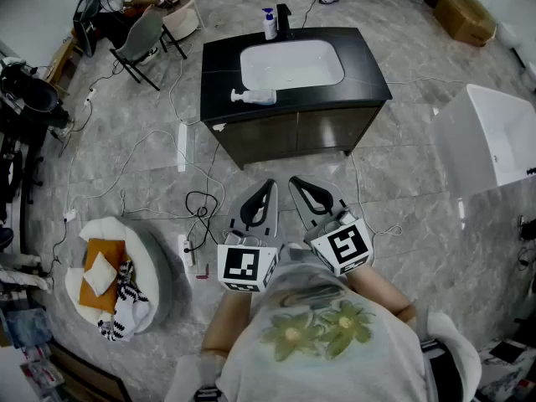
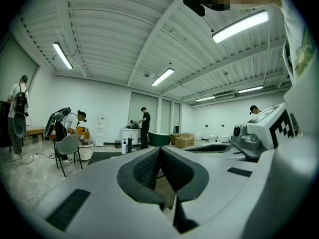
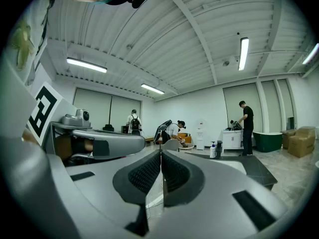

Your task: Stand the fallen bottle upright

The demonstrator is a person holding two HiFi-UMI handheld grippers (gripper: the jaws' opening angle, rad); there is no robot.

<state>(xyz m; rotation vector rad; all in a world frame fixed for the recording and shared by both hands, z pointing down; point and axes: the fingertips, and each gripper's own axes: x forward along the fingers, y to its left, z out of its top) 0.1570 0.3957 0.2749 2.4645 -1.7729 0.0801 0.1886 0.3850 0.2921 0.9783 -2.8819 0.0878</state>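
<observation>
Fallen bottle (image 1: 254, 97), probably clear plastic, lies sideways on the worktop (image 1: 368, 74) at the sink's (image 1: 291, 64) front-left edge. Left gripper (image 1: 268, 185) and right gripper (image 1: 297, 184) are well short of the sink, jaws together, nothing between.

The right gripper (image 3: 160, 159) is seen with jaws pressed together, nothing held between them. The left gripper (image 3: 107, 144) is seen beside it. Beyond, a pump bottle (image 3: 213, 150) is stood upright on a black counter (image 3: 259, 171).
</observation>
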